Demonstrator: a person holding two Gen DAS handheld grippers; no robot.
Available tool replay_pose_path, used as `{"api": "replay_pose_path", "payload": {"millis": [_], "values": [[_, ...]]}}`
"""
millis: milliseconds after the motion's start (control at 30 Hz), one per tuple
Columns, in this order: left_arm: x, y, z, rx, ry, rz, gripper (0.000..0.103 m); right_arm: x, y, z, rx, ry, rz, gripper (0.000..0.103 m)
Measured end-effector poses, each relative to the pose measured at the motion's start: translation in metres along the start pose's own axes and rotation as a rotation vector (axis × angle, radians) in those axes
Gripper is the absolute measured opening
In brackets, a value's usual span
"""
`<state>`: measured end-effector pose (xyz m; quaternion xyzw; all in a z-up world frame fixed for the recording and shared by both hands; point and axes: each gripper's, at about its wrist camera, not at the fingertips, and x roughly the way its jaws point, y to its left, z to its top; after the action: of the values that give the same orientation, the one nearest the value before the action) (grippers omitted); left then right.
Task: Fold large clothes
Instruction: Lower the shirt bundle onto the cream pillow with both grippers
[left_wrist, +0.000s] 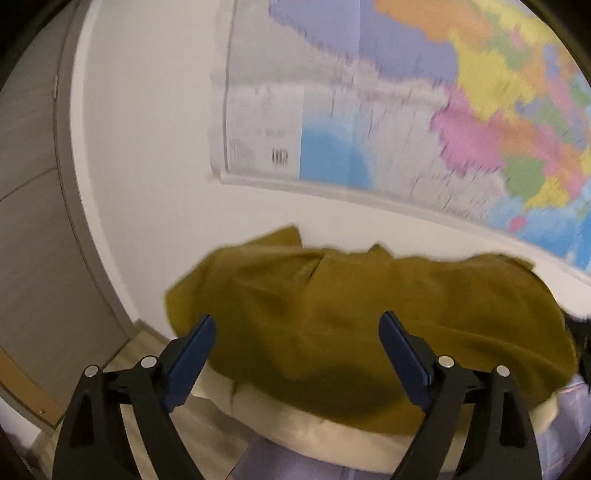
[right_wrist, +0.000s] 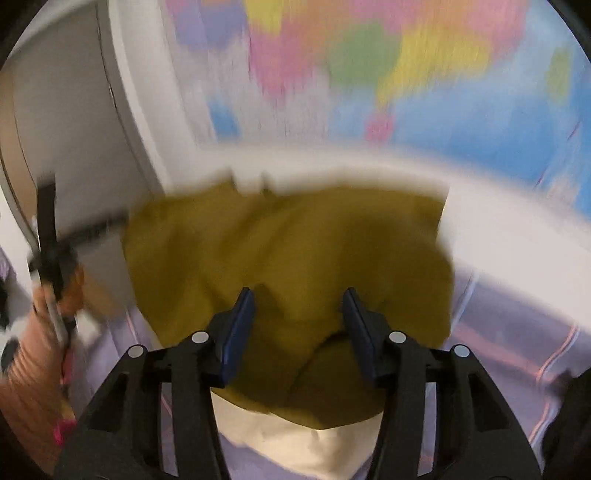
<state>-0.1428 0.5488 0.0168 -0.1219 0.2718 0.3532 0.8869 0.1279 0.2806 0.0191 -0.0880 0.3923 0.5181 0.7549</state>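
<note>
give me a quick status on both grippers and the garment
Left gripper open, nothing gripped. Right gripper open, nothing gripped. Mustard garment bunched on cream cloth. Nothing in the way.

A white wall (left_wrist: 155, 155) fills the far side, carrying a big colourful map (left_wrist: 424, 110) to the right. Far left stands a grey-beige door (left_wrist: 33, 229), pale wood floor (left_wrist: 207, 432) below. Soft, warm indoor light.

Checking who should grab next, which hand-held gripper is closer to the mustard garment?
Hard to call. The left hand-held gripper and the right hand-held gripper both hover open above the mustard garment, neither gripping it.
</note>
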Motion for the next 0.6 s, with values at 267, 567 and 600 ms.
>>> {"api": "replay_pose_path", "payload": {"millis": [267,567,600], "values": [[0.040,0.009,-0.022,-0.079,0.106,0.016,0.086,-0.005,-0.010,-0.031,0.069,0.040,0.068,0.047],[-0.034,-0.053,-0.028,0.027,-0.017,-0.015,0.094,-0.032,0.019,-0.020,0.001,-0.110,0.034,0.058],[-0.040,-0.061,-0.030,0.032,-0.027,-0.029,0.095,-0.032,0.021,-0.020,-0.002,-0.114,0.039,0.058]]}}
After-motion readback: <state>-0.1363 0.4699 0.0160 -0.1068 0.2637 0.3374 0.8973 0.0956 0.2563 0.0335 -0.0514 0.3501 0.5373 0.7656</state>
